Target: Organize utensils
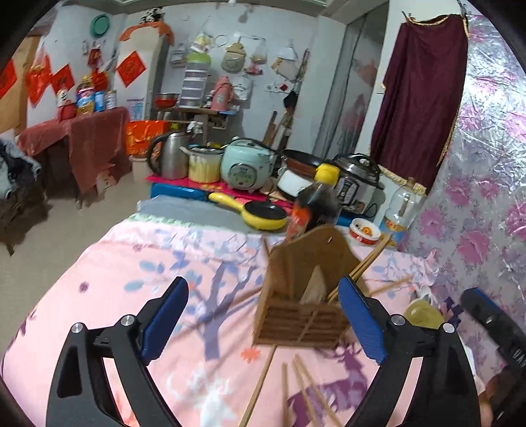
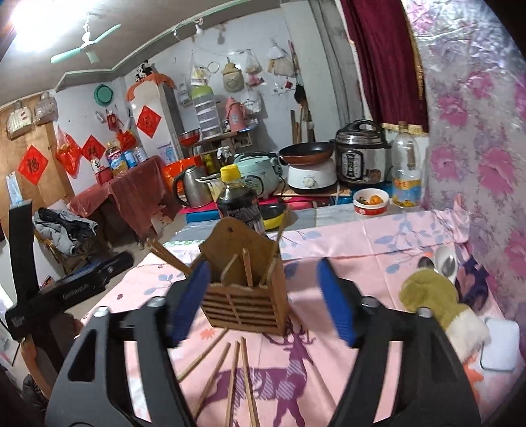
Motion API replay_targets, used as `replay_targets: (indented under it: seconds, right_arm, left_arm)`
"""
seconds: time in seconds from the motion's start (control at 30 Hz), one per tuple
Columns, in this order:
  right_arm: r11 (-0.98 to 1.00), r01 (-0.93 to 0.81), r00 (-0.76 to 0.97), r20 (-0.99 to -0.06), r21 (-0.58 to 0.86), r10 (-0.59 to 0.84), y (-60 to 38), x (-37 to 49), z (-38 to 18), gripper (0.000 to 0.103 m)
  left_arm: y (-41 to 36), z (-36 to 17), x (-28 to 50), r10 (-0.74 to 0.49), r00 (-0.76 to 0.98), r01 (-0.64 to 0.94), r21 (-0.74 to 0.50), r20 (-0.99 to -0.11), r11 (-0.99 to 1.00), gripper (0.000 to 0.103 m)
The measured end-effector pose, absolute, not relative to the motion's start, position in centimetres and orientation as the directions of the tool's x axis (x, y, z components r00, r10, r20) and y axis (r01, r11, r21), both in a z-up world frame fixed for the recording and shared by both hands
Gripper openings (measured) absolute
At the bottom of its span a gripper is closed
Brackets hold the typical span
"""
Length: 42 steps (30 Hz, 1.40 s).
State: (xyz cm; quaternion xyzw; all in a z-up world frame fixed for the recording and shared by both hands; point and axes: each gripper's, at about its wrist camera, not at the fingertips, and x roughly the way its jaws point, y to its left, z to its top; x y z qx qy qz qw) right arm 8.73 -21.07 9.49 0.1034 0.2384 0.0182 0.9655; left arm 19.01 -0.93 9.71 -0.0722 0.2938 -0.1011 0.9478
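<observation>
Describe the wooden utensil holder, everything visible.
The wooden utensil holder is a brown box with a slatted front, inner dividers and a taller arched backboard with a hanging hole. It stands upright on the pink patterned cloth, in front of a dark bottle. A few chopsticks lean inside; more lie loose on the cloth before it. Neither tongs grips it.

Both views are evenly and fairly brightly lit by indoor light. In the right wrist view a ceiling lamp (image 2: 31, 24) blows out to white glare at the upper left, just beside the ceiling fan (image 2: 86, 42). Shadows on the pink cloth (image 1: 125, 262) are soft and faint. The wooden holder (image 1: 304, 285) and the loose chopsticks (image 2: 230, 371) near it are smeared by motion blur. Fisheye distortion bends walls, with black corners.
</observation>
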Motion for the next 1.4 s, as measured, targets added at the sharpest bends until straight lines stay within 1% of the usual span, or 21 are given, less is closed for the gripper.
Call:
replay_targets:
  seconds: [0.07, 0.13, 0.17, 0.23, 0.33, 0.47, 0.57, 0.63, 0.8, 0.87, 1.03, 1.4]
  right_arm:
    - [0.979, 0.016, 0.888, -0.452, 0.203, 0.079, -21.1, 7.3, 9.1, 0.079]
    - [0.977, 0.026, 0.894, -0.442, 0.210, 0.071, -21.4, 5.7, 8.4, 0.091]
    - [0.975, 0.033, 0.897, -0.437, 0.218, 0.067, -21.6, 5.0, 7.9, 0.092]
    - [0.971, 0.042, 0.897, -0.437, 0.235, 0.067, -21.9, 3.9, 6.8, 0.095]
    - [0.972, 0.048, 0.886, -0.459, 0.231, 0.066, -22.2, 2.8, 4.5, 0.096]
    - [0.984, 0.075, 0.851, -0.525, 0.160, 0.020, -22.0, 3.0, 1.9, 0.096]
    - [0.981, 0.058, 0.824, -0.563, 0.185, 0.057, -21.9, 3.6, 0.9, 0.096]
    - [0.981, 0.040, 0.818, -0.571, 0.189, 0.076, -21.5, 3.5, 0.6, 0.096]
    - [0.993, 0.030, 0.812, -0.582, 0.117, 0.045, -20.0, 3.0, 0.0, 0.096]
    - [0.996, 0.020, 0.806, -0.592, 0.087, 0.035, -19.5, 2.8, -0.4, 0.096]
    - [1.000, 0.010, 0.798, -0.602, 0.022, 0.005, -18.7, 2.1, -1.1, 0.096]
    - [0.998, -0.025, 0.768, -0.641, -0.050, -0.013, -17.5, 2.0, -2.6, 0.096]
  left_arm:
    - [-0.3, 8.8, 17.5, -0.213, 0.813, 0.132, -0.184, -0.541, 0.974, 0.092]
    - [0.4, 7.7, 15.7, -0.186, 0.826, 0.113, -0.168, -0.531, 0.979, 0.095]
    - [0.6, 7.2, 14.9, -0.173, 0.833, 0.104, -0.160, -0.526, 0.982, 0.097]
    - [0.8, 6.0, 13.2, -0.137, 0.847, 0.089, -0.116, -0.514, 0.989, 0.097]
    - [0.4, 4.5, 11.4, -0.089, 0.861, 0.085, -0.032, -0.501, 0.996, 0.097]
    - [-0.2, 3.1, 9.8, -0.031, 0.875, 0.078, 0.077, -0.483, 0.994, 0.097]
    - [-0.3, 3.0, 9.5, -0.038, 0.873, 0.088, 0.080, -0.486, 0.993, 0.097]
    - [-0.4, 3.0, 9.2, -0.036, 0.880, 0.089, 0.089, -0.474, 0.992, 0.097]
    - [-1.5, 3.0, 8.2, 0.011, 0.909, 0.065, 0.169, -0.417, 0.984, 0.097]
    - [-1.9, 3.0, 8.2, 0.018, 0.912, 0.065, 0.189, -0.409, 0.980, 0.097]
    - [-2.0, 3.0, 8.3, 0.020, 0.908, 0.068, 0.195, -0.418, 0.978, 0.097]
    - [-1.8, 2.6, 8.6, 0.032, 0.901, 0.060, 0.198, -0.433, 0.978, 0.097]
